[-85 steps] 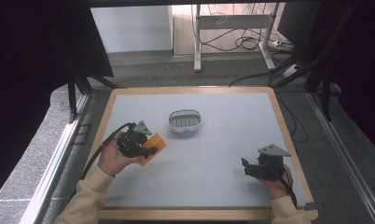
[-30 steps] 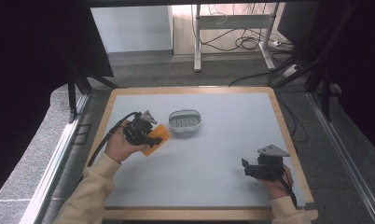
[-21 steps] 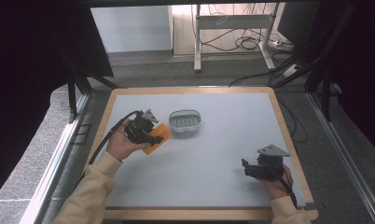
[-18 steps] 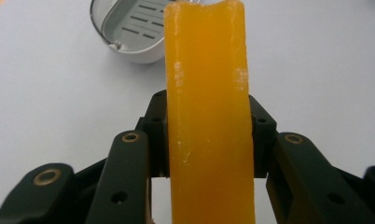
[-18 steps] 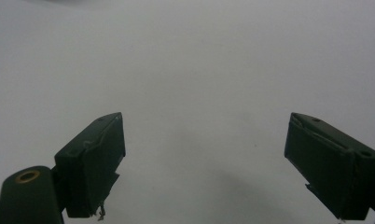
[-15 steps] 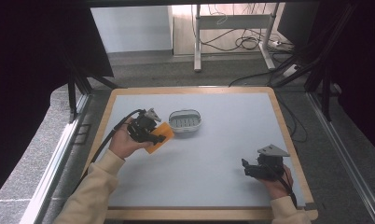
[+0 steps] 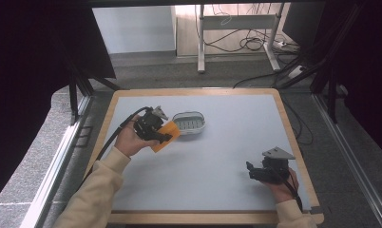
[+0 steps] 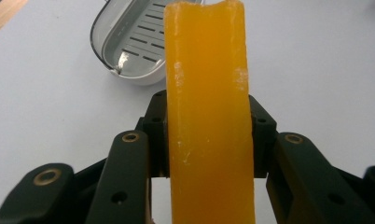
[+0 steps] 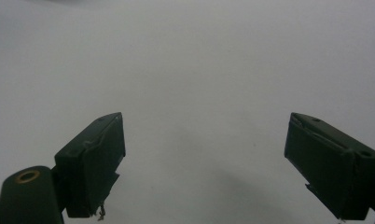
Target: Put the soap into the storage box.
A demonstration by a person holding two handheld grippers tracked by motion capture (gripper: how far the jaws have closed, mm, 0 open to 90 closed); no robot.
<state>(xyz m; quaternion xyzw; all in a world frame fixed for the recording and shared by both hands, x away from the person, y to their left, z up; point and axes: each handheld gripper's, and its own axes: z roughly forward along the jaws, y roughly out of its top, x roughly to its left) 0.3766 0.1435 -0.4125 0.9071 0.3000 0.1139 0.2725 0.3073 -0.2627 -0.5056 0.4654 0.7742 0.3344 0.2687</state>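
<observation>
You are carrying the orange soap bar (image 7: 163,135) in your left gripper (image 7: 153,129), and the pickup part of the job looks done: in the left gripper view the bar (image 8: 208,112) is standing up between the two black fingers (image 8: 160,135), which are clamping it from both sides at its lower half. From above, the bar is hanging over the grey table (image 7: 217,156), just beside the left end of the white soap dish (image 7: 190,122) but not over its tray. In the left gripper view the dish (image 8: 129,44) is lying ahead and to the left of the bar's top, its slotted insert bare, so nothing is resting in it. What I judge is left: you are needing to bring the bar over the tray, lower it onto the slats and then let go. Your right gripper (image 7: 265,172) is sitting near the table's right front corner, well apart from the dish, and in the right gripper view its fingers (image 9: 94,158) are standing wide apart over bare table, holding nothing and taking no part for now.
</observation>
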